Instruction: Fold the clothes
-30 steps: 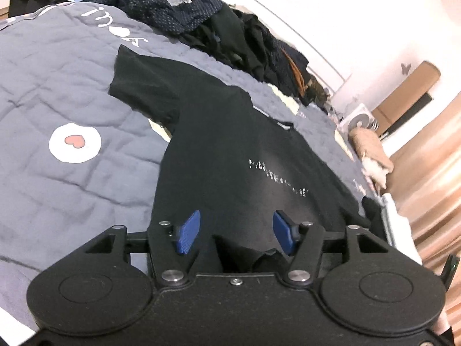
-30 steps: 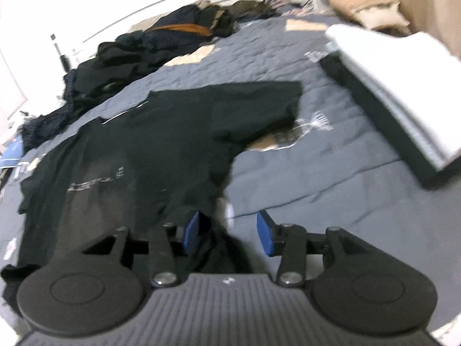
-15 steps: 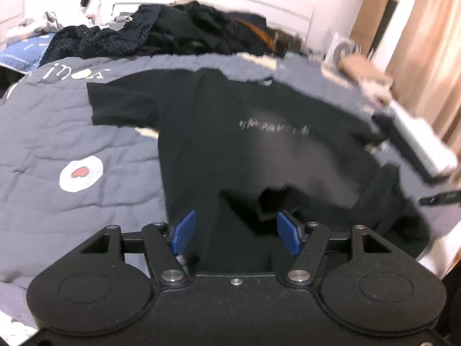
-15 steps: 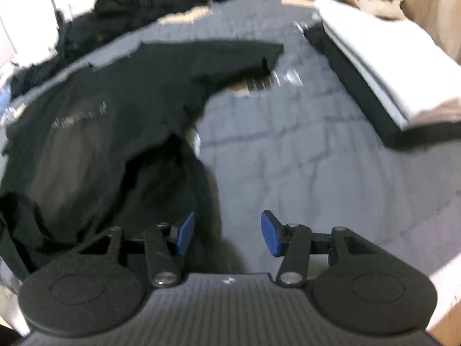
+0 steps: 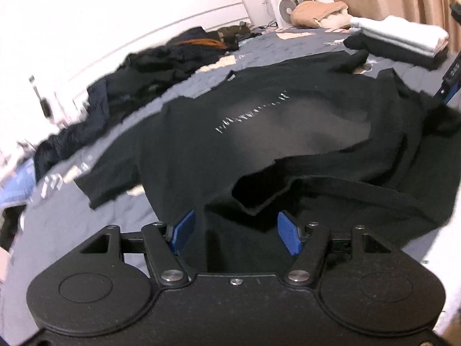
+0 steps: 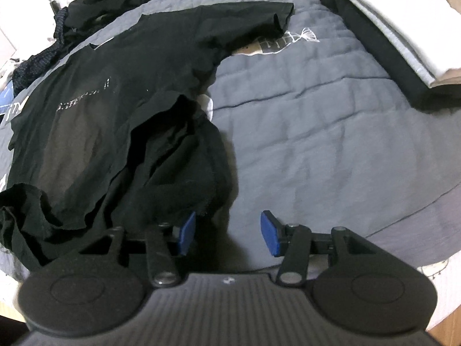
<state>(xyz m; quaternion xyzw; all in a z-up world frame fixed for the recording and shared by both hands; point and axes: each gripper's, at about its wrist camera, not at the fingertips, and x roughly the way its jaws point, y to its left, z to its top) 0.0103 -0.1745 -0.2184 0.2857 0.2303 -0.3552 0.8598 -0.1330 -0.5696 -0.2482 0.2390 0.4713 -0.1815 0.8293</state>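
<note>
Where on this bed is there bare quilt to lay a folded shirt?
Bare grey quilt lies between the black T-shirt and the folded stack, ahead of the right gripper. Crowded: the clothes pile along the headboard, and the bunched hem at the left gripper.

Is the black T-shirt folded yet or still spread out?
Mostly spread: the black T-shirt lies chest-up on the quilt, sleeve out flat; only its hem is bunched and rumpled near the open tongs.

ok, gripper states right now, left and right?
Left gripper: open, black T-shirt hem lying between the jaws, not clamped.
Right gripper: open, holding nothing, shirt bunched beside its left finger.
</note>
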